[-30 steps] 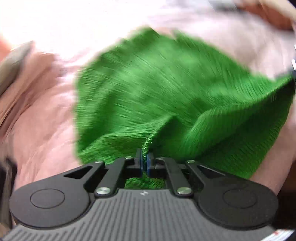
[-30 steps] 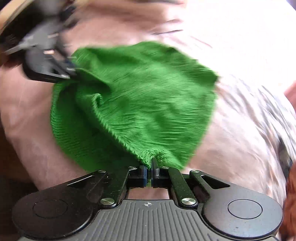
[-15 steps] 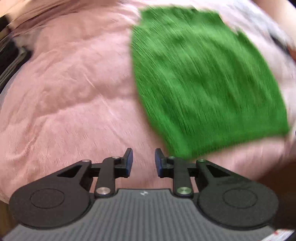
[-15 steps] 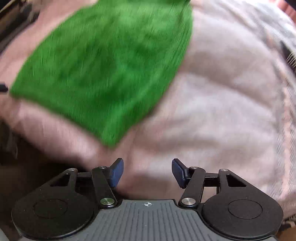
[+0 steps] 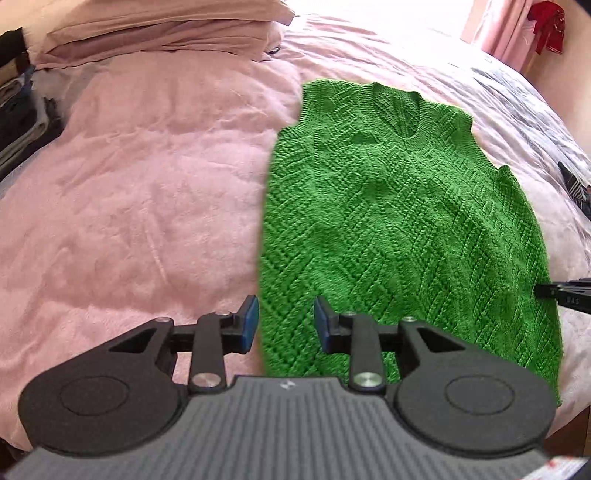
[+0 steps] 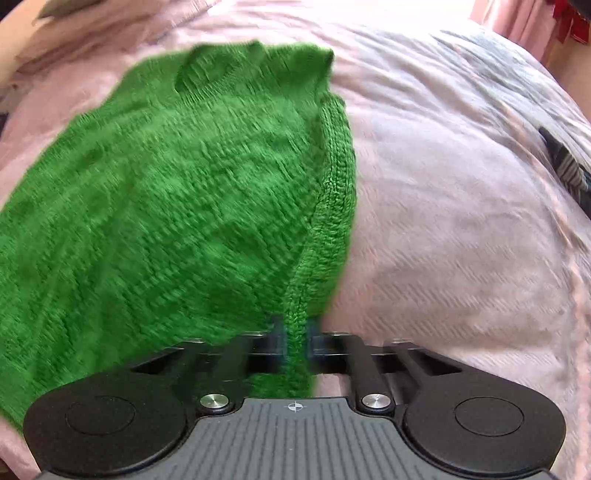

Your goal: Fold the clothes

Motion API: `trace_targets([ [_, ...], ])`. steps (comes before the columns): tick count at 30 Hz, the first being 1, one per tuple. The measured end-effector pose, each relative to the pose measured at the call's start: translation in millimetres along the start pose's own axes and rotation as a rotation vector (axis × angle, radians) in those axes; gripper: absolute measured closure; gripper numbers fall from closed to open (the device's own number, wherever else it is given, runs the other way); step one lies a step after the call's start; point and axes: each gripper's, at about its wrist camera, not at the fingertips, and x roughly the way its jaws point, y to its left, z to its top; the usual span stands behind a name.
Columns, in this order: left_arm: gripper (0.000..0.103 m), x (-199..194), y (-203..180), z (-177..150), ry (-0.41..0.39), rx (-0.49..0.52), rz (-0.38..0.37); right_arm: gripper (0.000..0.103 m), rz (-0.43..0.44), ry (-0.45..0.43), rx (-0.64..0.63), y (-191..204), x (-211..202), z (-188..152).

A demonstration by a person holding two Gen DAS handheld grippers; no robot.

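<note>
A green knitted vest (image 5: 388, 221) lies spread flat on the pink bedspread (image 5: 147, 184), with its V-neck at the far end. My left gripper (image 5: 286, 321) is open over the vest's near left corner, and the vest's left edge runs between its fingers. In the right wrist view, which is blurred, my right gripper (image 6: 295, 339) is shut on a raised fold along the right edge of the vest (image 6: 166, 184). The right gripper's tip (image 5: 565, 293) also shows at the right border of the left wrist view, against the vest's right side.
Pink pillows (image 5: 166, 33) are stacked at the head of the bed. A dark pile of clothes (image 5: 18, 110) stands off the left side. A dark striped garment (image 6: 569, 170) lies on the bed at the right. Something red (image 5: 550, 26) hangs by a pink curtain.
A second ago both grippers held the vest up, then both let go and it settled flat. Now the right gripper has shut on its right edge, and the left is open at the near left corner.
</note>
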Motion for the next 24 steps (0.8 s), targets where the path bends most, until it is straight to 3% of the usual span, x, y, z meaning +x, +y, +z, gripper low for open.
trace_targets([
  [2,0.075,2.2,-2.8,1.9,0.003,0.001,-0.012,0.1,0.116,-0.102,0.065,-17.4,-25.5,-3.6],
  [3,0.075,4.0,-3.5,3.1,0.005,0.0,-0.013,0.1,0.161,-0.134,0.158,-37.3,-34.1,-7.9],
  [4,0.075,6.3,-3.7,3.9,0.006,-0.003,-0.013,0.1,0.167,-0.111,0.299,-63.3,-29.3,-14.2],
  [5,0.075,9.6,-2.8,4.9,0.01,-0.01,-0.014,0.1,0.118,-0.04,0.432,-88.4,-17.0,-25.0],
  [7,0.075,19.8,-1.8,8.4,0.037,-0.023,-0.012,0.103,0.003,0.163,0.634,-129.6,10.4,-46.0],
  [9,0.074,26.3,-2.2,14.0,0.052,-0.016,-0.019,0.097,0.02,0.145,0.7,-144.5,2.3,-42.6],
  [10,0.073,27.8,-2.4,16.4,0.049,-0.007,-0.02,0.091,-0.001,0.131,0.666,-143.3,-4.5,-32.6],
  [12,0.071,32.8,-1.5,21.4,0.054,0.0,-0.016,0.065,-0.013,0.065,0.562,-134.2,-17.2,-7.3],
  [14,0.07,38.1,2.4,29.0,0.056,-0.017,-0.017,0.057,0.039,0.005,0.492,-122.0,-20.1,19.2],
  [18,0.066,44.5,8.6,49.0,0.036,-0.027,-0.015,0.057,0.046,-0.074,0.313,-88.9,3.5,82.7],
  [21,0.065,48.4,13.0,61.9,0.022,-0.028,-0.003,0.057,-0.031,-0.076,0.163,-58.1,53.6,124.1],
  [23,0.065,51.1,17.1,69.9,0.013,-0.039,0.007,0.058,-0.099,-0.082,0.053,-44.8,80.3,133.2],
  [24,0.065,52.5,19.1,72.9,0.009,-0.045,0.009,0.069,-0.122,-0.081,0.003,-38.5,93.6,136.6],
])
